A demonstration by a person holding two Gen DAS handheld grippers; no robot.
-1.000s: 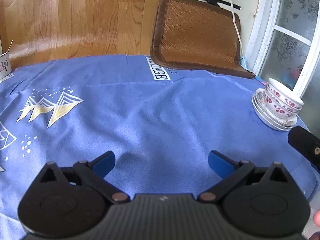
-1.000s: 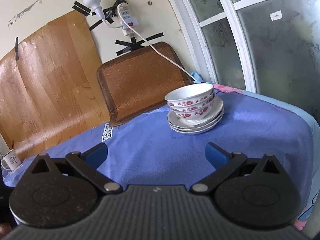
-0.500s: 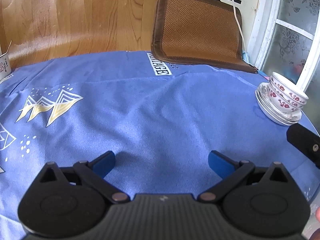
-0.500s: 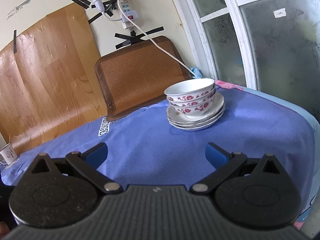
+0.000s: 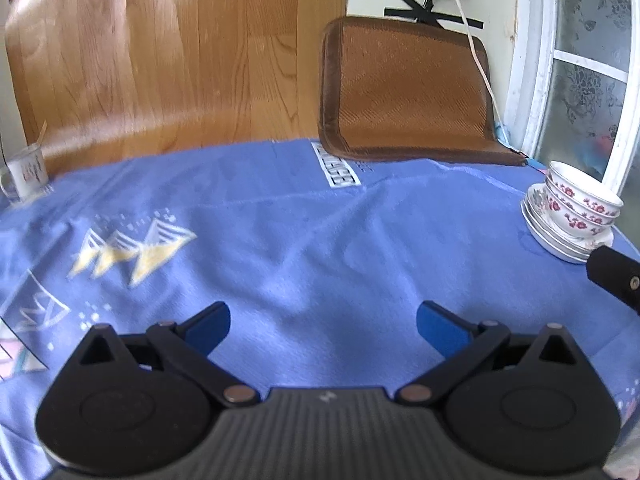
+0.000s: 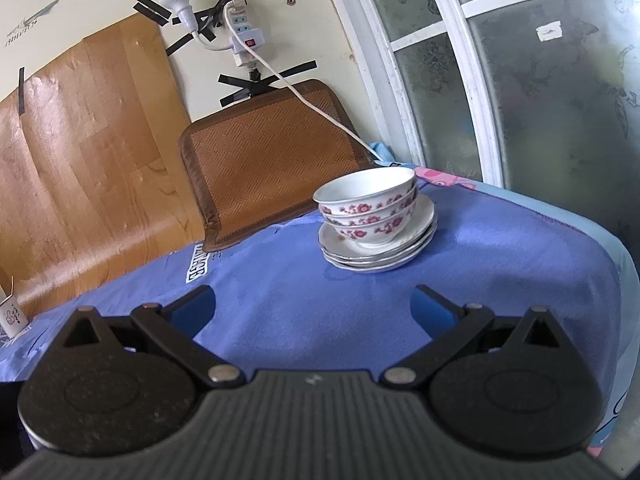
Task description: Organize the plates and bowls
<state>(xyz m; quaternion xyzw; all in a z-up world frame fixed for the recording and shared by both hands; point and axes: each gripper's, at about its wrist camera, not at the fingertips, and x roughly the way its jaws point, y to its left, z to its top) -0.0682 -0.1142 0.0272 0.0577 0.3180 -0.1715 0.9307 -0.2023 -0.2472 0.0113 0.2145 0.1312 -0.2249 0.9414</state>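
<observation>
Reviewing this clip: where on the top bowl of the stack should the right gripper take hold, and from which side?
Probably the near rim of the top bowl, with one finger inside and one outside. It nests upright in the bowls below, so only its thin rim band is exposed and too little wall shows to squeeze across. The right gripper is open and already faces it over bare tablecloth, so come from the front, slightly above.

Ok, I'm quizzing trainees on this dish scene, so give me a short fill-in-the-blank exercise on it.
1. The floral bowls sit nested on a stack of ____.
2. The tablecloth is ____ in colour.
3. Both the left gripper and right gripper are ____ and hold nothing.

Missing words: plates; blue; open
</observation>
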